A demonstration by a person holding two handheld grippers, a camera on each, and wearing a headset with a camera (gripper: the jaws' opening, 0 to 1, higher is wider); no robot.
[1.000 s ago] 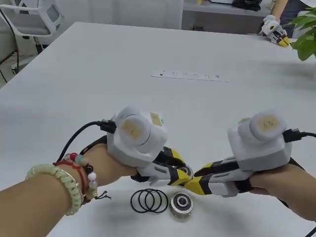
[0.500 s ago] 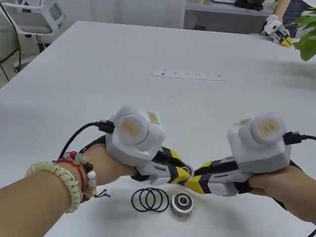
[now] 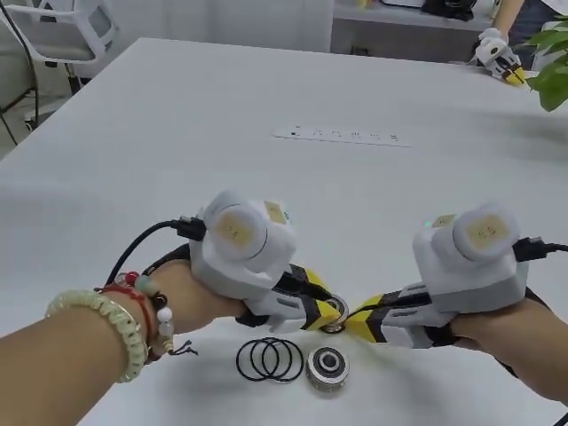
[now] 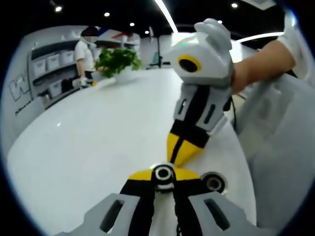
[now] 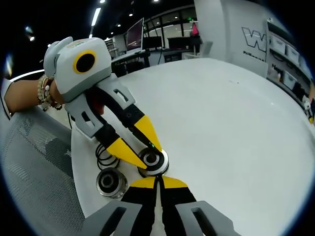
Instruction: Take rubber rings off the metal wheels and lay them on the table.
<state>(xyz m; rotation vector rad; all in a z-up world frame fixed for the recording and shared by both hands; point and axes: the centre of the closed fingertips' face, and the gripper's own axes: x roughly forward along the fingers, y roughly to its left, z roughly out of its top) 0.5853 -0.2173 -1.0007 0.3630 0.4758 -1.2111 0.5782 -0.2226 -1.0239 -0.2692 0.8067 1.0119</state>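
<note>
My left gripper (image 3: 327, 311) is shut on a small metal wheel (image 3: 335, 310) held just above the white table (image 3: 266, 160). In the left gripper view the wheel (image 4: 163, 173) sits between the yellow tips. My right gripper (image 3: 349, 322) comes in from the right, jaws shut, its tips against the wheel's rim (image 5: 154, 160); whether a ring is pinched between them is hidden. Three black rubber rings (image 3: 269, 359) lie overlapping on the table below the left gripper. A second metal wheel (image 3: 327, 365) lies flat right of them, also seen in the right gripper view (image 5: 110, 182).
A white power strip (image 3: 342, 136) lies mid-table. A green plant (image 3: 550, 62) and another gripper (image 3: 495, 53) are at the far right edge. A person (image 4: 87, 56) stands beyond the table. An office chair (image 3: 62, 35) is at the far left.
The right gripper has drawn back slightly to the right from the held wheel. The left gripper, the rings and the loose wheel have stayed in place.
</note>
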